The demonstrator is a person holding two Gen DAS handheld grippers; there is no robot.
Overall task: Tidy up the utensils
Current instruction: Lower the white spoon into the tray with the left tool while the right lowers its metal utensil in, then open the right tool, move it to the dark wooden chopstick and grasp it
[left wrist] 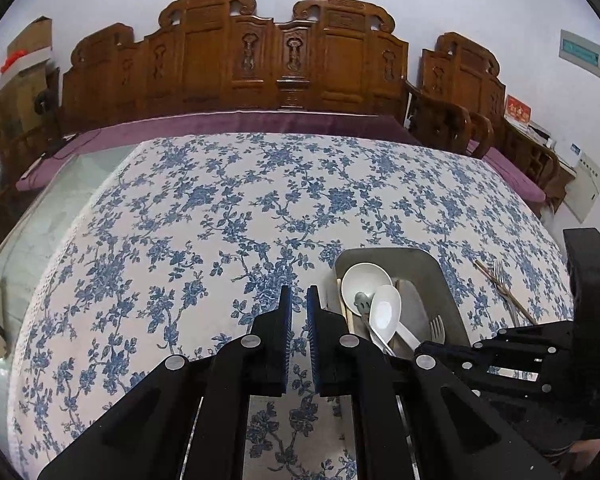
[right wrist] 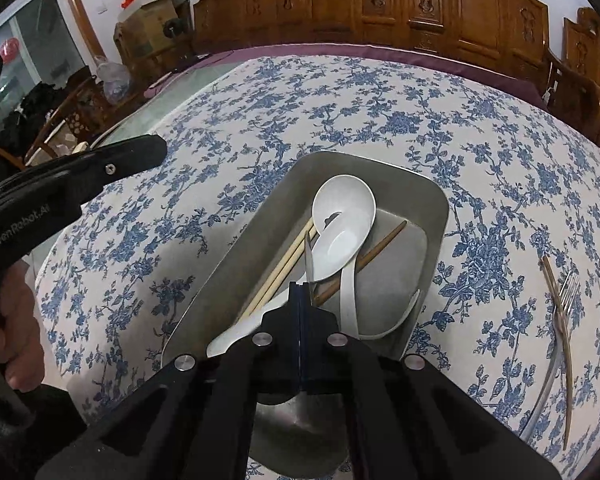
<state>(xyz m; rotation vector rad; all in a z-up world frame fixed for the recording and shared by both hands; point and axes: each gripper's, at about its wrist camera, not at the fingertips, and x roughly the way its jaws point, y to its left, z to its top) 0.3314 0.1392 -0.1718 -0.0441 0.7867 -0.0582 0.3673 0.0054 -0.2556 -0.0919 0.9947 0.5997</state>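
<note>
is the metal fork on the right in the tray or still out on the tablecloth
Out. The metal fork lies on the tablecloth right of the tray, beside a brown chopstick.

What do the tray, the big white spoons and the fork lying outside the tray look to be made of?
Tray: brushed metal, likely stainless steel, with a dull grey sheen and soft reflections.
White spoons: glossy, opaque white; ceramic or melamine, the look leaves it open.
Fork on the tablecloth: thin, silvery and reflective, so probably steel.
</note>
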